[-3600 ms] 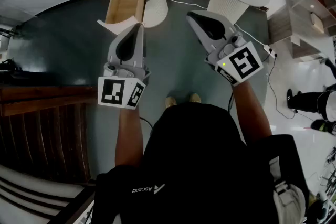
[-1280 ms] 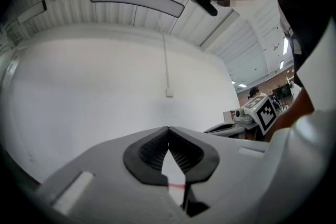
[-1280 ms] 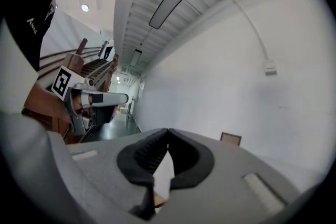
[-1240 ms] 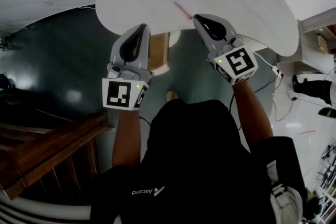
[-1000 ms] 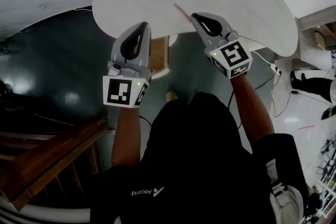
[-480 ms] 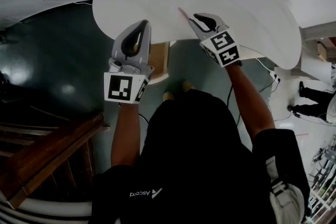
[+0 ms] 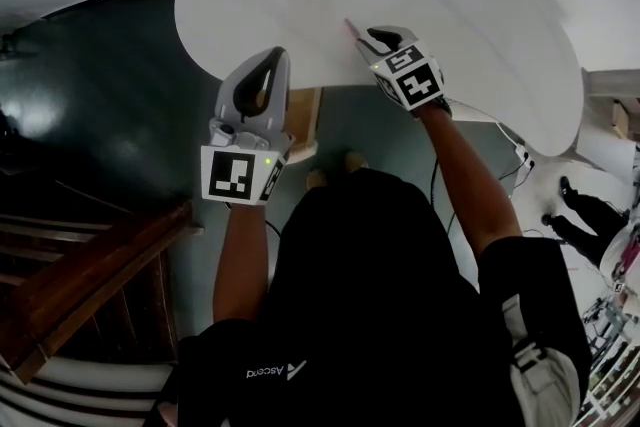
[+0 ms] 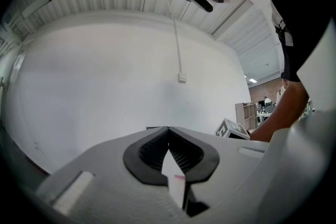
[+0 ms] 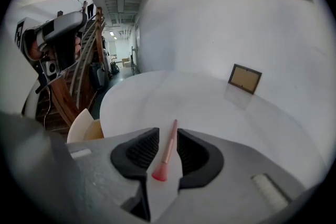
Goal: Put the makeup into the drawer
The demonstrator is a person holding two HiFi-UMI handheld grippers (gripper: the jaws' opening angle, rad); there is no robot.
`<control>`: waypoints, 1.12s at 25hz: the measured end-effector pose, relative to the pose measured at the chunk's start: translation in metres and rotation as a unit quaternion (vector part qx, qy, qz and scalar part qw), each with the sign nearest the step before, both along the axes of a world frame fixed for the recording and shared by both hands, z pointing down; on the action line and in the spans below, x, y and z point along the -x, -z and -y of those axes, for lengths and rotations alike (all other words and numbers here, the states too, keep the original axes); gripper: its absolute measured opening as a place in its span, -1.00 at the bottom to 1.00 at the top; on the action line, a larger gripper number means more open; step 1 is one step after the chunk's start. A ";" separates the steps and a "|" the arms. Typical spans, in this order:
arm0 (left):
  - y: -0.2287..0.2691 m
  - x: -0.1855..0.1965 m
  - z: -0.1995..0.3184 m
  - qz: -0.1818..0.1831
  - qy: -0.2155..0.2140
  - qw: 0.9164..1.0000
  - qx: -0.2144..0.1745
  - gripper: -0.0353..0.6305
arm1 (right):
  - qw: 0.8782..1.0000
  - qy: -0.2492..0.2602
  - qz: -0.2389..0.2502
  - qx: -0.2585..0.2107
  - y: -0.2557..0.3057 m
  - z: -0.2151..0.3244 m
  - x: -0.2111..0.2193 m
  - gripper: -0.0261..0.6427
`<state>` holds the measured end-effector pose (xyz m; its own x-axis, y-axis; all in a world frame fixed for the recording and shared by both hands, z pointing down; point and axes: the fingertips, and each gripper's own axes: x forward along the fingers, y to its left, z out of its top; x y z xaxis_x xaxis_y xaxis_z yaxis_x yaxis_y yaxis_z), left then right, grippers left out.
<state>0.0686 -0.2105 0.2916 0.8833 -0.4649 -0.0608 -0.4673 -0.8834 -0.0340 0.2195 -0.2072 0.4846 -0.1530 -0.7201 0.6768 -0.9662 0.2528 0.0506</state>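
right gripper (image 9: 167,135) dipped lower than a sec ago, jaws opening around pink brush (image 9: 169,147) lying on table (image 9: 210,107), not squeezing it, left gripper (image 8: 168,129) pinched together

Pink makeup brush (image 9: 168,148), white table (image 9: 210,107)

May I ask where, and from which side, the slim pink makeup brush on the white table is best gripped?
Probably mid-handle, from above, closing across its width: the slim pink makeup brush lies flat on the white table, with a thin straight handle.
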 end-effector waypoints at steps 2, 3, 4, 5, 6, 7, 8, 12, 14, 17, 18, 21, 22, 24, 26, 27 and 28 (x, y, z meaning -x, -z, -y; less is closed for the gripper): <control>-0.003 -0.002 0.002 0.004 0.005 1.000 0.004 -0.87 | 1.000 0.004 0.001 0.016 -0.009 0.003 -0.001 -0.59; -0.005 -0.003 0.003 0.007 0.007 1.000 0.005 -0.87 | 1.000 0.005 0.002 0.023 -0.013 0.004 -0.001 -0.59; -0.007 -0.004 0.003 0.009 0.009 1.000 0.007 -0.87 | 1.000 0.005 0.004 0.029 -0.017 0.005 -0.002 -0.59; -0.009 -0.005 0.003 0.011 0.011 1.000 0.008 -0.87 | 0.999 0.005 0.005 0.033 -0.021 0.006 -0.003 -0.59; -0.010 -0.005 0.004 0.012 0.013 1.000 0.009 -0.87 | 0.999 0.006 0.005 0.036 -0.024 0.007 -0.004 -0.59; -0.011 -0.005 0.004 0.013 0.015 1.000 0.010 -0.87 | 0.999 0.007 0.005 0.039 -0.027 0.008 -0.004 -0.59; -0.012 -0.005 0.005 0.014 0.017 1.000 0.011 -0.87 | 0.999 0.009 0.004 0.044 -0.029 0.009 -0.004 -0.59; -0.014 -0.003 0.007 0.016 0.023 1.000 0.014 -0.87 | 0.998 0.008 0.009 0.063 -0.035 0.010 -0.003 -0.61; -0.014 -0.002 0.007 0.017 0.025 0.999 0.015 -0.87 | 0.998 0.008 0.012 0.063 -0.033 0.010 -0.003 -0.64; -0.014 0.001 0.007 0.020 0.029 0.999 0.016 -0.87 | 0.998 0.003 0.018 0.059 -0.031 0.011 -0.005 -0.73; -0.014 0.002 0.006 0.021 0.030 0.999 0.017 -0.87 | 0.998 -0.001 0.020 0.058 -0.031 0.010 -0.006 -0.77; -0.015 0.006 0.005 0.024 0.033 0.999 0.019 -0.87 | 0.998 -0.007 0.023 0.056 -0.031 0.009 -0.006 -0.77; -0.015 0.008 0.005 0.024 0.034 0.999 0.020 -0.87 | 0.998 -0.007 0.022 0.055 -0.030 0.010 -0.006 -0.77; -0.015 0.011 0.005 0.025 0.036 0.999 0.021 -0.87 | 0.999 -0.006 0.017 0.051 -0.029 0.010 -0.004 -0.77; -0.014 0.012 0.004 0.025 0.037 0.999 0.022 -0.87 | 0.999 -0.006 0.011 0.042 -0.028 0.010 -0.004 -0.77; -0.015 0.012 0.004 0.025 0.037 0.999 0.021 -0.87 | 0.999 -0.008 0.010 0.036 -0.026 0.009 -0.004 -0.77; -0.015 0.013 0.003 0.025 0.038 0.999 0.021 -0.87 | 1.000 -0.010 0.011 0.027 -0.023 0.009 -0.004 -0.77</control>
